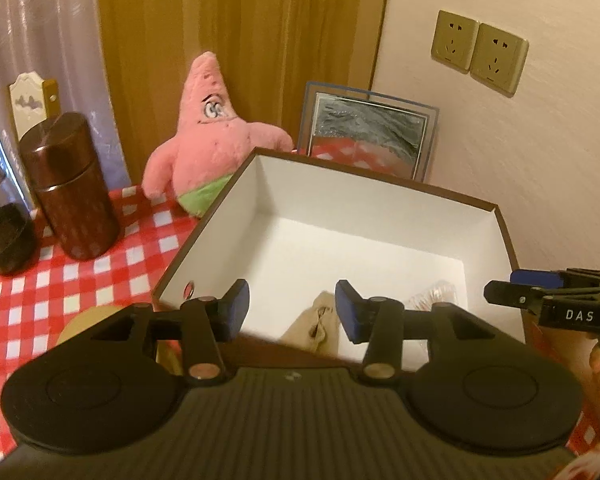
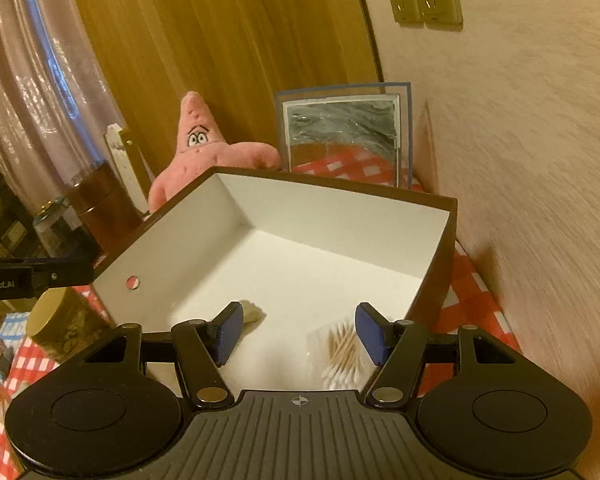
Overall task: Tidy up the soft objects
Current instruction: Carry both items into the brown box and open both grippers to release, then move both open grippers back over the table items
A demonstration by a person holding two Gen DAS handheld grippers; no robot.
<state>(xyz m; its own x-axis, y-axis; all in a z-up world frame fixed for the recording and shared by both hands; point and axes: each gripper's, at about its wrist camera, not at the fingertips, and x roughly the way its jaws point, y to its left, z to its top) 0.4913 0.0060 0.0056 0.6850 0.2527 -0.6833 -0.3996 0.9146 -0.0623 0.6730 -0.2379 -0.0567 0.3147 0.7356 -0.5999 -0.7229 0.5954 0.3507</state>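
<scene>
A brown box (image 1: 420,188) (image 2: 440,248) with a white inside stands on the red-checked cloth. On its floor lie a beige cloth pouch (image 1: 312,326) (image 2: 254,312) and a clear pack of cotton swabs (image 2: 342,354) (image 1: 436,294). My left gripper (image 1: 292,308) hangs open over the box's near wall, above the pouch, with nothing between its blue pads. My right gripper (image 2: 298,332) is open above the box floor, and the swab pack lies below, near its right pad. A pink starfish plush (image 1: 208,136) (image 2: 204,148) sits behind the box.
A dark brown canister (image 1: 70,188) and a dark jar (image 1: 4,236) stand left of the box. A framed picture (image 1: 370,134) leans on the wall behind it. A gold-lidded jar (image 2: 64,320) is near the box's left corner. Wall sockets (image 1: 478,50) are on the right wall.
</scene>
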